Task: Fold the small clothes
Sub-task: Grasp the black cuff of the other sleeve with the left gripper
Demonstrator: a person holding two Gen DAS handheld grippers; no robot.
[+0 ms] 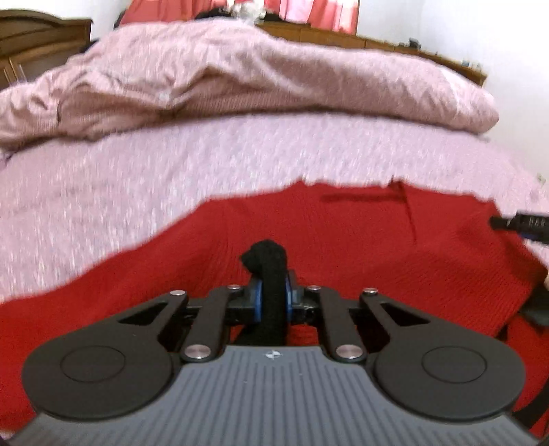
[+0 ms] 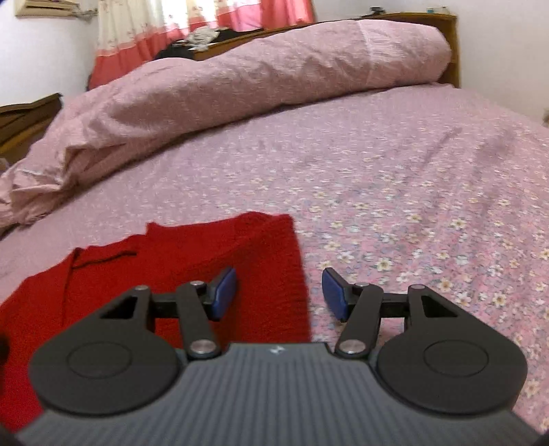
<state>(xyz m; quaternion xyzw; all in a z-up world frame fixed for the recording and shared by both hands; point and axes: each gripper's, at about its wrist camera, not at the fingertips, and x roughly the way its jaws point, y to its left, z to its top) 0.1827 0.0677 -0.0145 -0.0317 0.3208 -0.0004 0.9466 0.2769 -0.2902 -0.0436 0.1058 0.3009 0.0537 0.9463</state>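
Note:
A red knit garment [image 1: 343,233] lies spread flat on the bed. In the left wrist view my left gripper [image 1: 273,291] is shut on a small black knit cloth [image 1: 267,254], whose bunched end sticks up between the blue pads, just above the red garment. In the right wrist view the red garment [image 2: 171,260] fills the lower left, with its straight right edge running down between the fingers. My right gripper [image 2: 278,291] stands open over that edge with nothing gripped: its left pad is over the red cloth and its right pad over the sheet.
The bed has a pink flowered sheet [image 2: 411,206], and a crumpled pink duvet [image 2: 240,85] is heaped along its far side. A wooden headboard [image 2: 453,51] and red curtains [image 2: 267,13] stand behind. A dark part of the other gripper [image 1: 521,224] shows at the right edge.

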